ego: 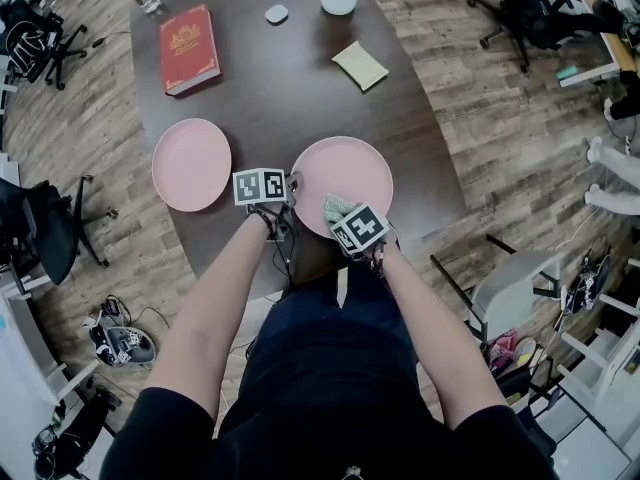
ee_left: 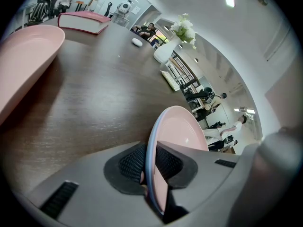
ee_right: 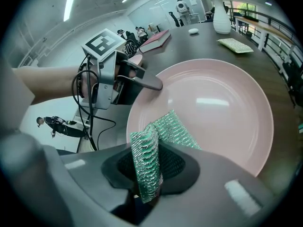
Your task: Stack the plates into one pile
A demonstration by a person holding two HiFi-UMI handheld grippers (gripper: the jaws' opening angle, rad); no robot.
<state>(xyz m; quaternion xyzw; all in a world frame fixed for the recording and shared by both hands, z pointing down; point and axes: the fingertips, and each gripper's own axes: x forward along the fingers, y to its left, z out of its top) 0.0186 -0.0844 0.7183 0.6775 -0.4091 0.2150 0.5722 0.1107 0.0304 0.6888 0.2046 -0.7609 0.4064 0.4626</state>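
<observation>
Plainly, the left tongs were clamped on the left rim of the near plate. The right tongs pinched a green cloth over that plate. The other plate lay flat on the tabletop, apart to the left. That was the left tongs' side, so the likely carry ran leftward.
</observation>
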